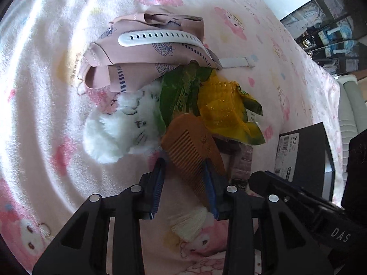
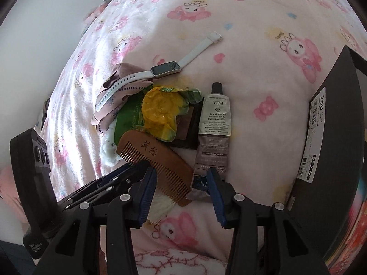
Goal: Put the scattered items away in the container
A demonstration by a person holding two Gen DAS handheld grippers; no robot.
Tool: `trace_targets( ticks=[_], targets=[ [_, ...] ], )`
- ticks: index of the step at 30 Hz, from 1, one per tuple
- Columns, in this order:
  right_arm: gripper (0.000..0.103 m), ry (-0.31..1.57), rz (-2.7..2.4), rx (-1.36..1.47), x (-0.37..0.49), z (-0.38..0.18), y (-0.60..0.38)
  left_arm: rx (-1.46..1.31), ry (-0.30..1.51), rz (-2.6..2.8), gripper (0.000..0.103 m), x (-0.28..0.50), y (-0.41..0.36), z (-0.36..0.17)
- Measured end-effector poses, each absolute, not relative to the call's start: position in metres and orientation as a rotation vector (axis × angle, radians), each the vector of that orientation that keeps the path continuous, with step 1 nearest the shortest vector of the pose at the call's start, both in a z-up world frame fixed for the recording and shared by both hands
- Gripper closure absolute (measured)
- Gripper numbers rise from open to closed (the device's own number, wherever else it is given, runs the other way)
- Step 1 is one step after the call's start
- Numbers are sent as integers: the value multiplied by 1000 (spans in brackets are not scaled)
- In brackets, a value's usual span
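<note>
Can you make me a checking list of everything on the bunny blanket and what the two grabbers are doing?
Surface: pink bunny blanket, wrinkled.
Job's things: wooden comb partly on the yellow-green packet; cream tube beside them; white watch across the pink cloth; white fluffy toy; black box at the right.
Clutter: dark flat thing under the packet, unclear.
Grippers: left gripper open around the comb; right gripper open over the comb's end and the tube's end.
Cables: nothing seen.
Surroundings: white wall, shelves beyond the bed.
</note>
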State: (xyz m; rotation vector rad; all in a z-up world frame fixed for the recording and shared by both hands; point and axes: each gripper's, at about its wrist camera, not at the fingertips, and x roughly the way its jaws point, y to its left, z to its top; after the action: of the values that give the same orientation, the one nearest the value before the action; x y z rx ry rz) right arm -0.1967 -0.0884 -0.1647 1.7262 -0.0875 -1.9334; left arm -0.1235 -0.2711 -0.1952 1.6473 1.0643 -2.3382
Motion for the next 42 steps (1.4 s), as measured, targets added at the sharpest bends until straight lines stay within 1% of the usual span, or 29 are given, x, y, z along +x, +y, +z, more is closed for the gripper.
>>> trace_targets(
  ticks=[1, 3, 4, 5, 7, 10, 11, 12, 16, 17, 22, 26, 28, 30, 31, 32, 33, 34, 36, 37, 42],
  targets=[
    [62, -96, -1931, 1738, -198, -168, -87, 1658, 1154, -2345, 81, -124, -273, -201],
    [62, -100, -1934, 1761, -197, -174, -82, 1642, 1270, -2354, 90, -123, -276, -205],
    [62, -96, -1934, 1768, -196, -175, -81, 1620, 1283, -2369, 93, -120, -277, -203],
    [62, -83, -1933, 1759, -195, -175, -81, 1597, 1267, -2381, 94, -117, -276, -200],
    [62, -65, -1939, 1758, -192, -174, -83, 1536, 1176, -2414, 95, -108, -275, -187],
    [62, -37, -1925, 1751, -186, -172, -86, 1427, 934, -2445, 94, -89, -269, -160],
    [62, -19, -1920, 1752, -183, -172, -86, 1410, 897, -2447, 94, -80, -267, -155],
    [62, -10, -1919, 1750, -181, -170, -85, 1418, 891, -2443, 94, -71, -264, -154],
    [62, -47, -1954, 1732, -177, -162, -77, 1511, 956, -2364, 81, -44, -267, -171],
    [62, -43, -1965, 1726, -176, -159, -78, 1506, 952, -2355, 79, -38, -267, -172],
    [62, 73, -1865, 1664, -167, -155, -97, 1509, 933, -2346, 78, -25, -264, -171],
    [62, 59, -1821, 1750, -154, -171, -87, 1475, 899, -2302, 75, -16, -279, -167],
    [62, 90, -1783, 1769, -152, -178, -89, 1457, 885, -2281, 70, -12, -290, -167],
    [62, 117, -1748, 1777, -149, -181, -92, 1439, 923, -2253, 70, -9, -300, -171],
    [61, 126, -1731, 1784, -149, -183, -95, 1445, 993, -2227, 71, -8, -303, -178],
    [57, 143, -1715, 1790, -148, -186, -97, 1481, 1099, -2200, 71, -8, -302, -188],
    [56, 166, -1701, 1796, -147, -190, -100, 1536, 1189, -2197, 71, -8, -296, -197],
    [56, 170, -1691, 1804, -147, -193, -101, 1582, 1215, -2212, 71, -10, -287, -202],
    [56, 124, -1698, 1814, -150, -194, -96, 1605, 1126, -2253, 71, -15, -272, -202],
    [56, 110, -1701, 1821, -151, -195, -94, 1618, 1111, -2268, 71, -20, -268, -203],
    [56, 70, -1702, 1825, -154, -194, -89, 1712, 1306, -2277, 71, -51, -264, -217]
  ],
)
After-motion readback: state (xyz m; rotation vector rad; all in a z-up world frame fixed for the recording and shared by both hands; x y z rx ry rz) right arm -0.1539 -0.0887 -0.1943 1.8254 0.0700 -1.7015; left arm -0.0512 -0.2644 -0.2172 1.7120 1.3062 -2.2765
